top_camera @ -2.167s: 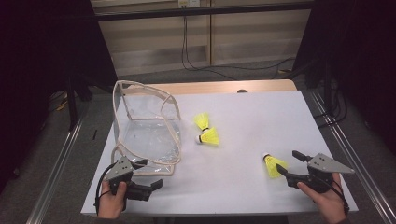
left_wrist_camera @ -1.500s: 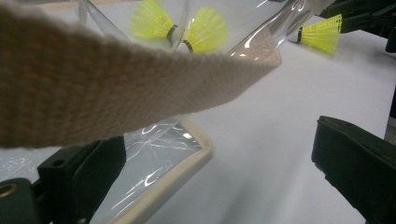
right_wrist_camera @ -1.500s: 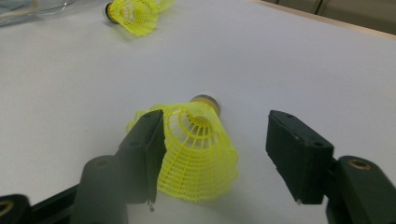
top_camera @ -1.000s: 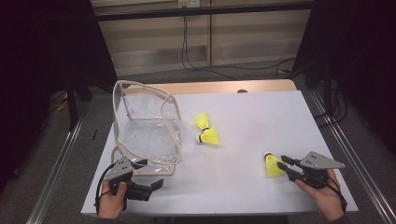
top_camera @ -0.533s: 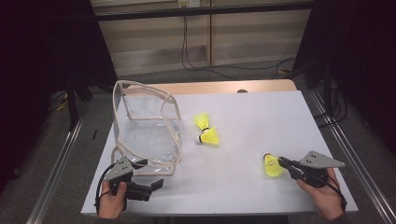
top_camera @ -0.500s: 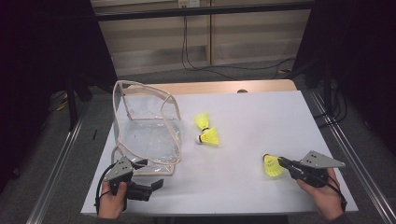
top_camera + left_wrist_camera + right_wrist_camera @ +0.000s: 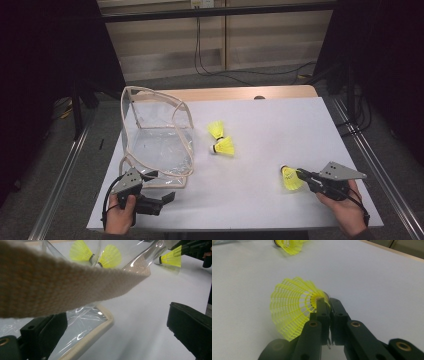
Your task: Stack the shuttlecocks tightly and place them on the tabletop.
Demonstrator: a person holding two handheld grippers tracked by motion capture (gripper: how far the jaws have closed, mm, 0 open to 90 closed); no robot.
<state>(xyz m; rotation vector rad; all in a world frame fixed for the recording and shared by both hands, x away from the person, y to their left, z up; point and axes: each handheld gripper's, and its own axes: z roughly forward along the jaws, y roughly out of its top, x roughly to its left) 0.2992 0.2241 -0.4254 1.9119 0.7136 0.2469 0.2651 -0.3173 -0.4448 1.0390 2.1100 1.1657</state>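
Near the desk's [image 7: 260,125] right front edge, right tongs [image 7: 300,173] just closed, clamped on a yellow shuttlecock [image 7: 290,178] at its neck. Left tongs [image 7: 167,197] spread apart beside the clear bag [image 7: 157,145], strap [image 7: 62,282] draped across them. Two more shuttlecocks [image 7: 221,137] lie mid-desk.

On the table [image 7: 260,125], the bag [image 7: 157,137] stands at the left. Two shuttlecocks [image 7: 221,137] lie just right of the bag, touching each other. A third shuttlecock [image 7: 290,178] lies well right of the bag and nearer the front edge.
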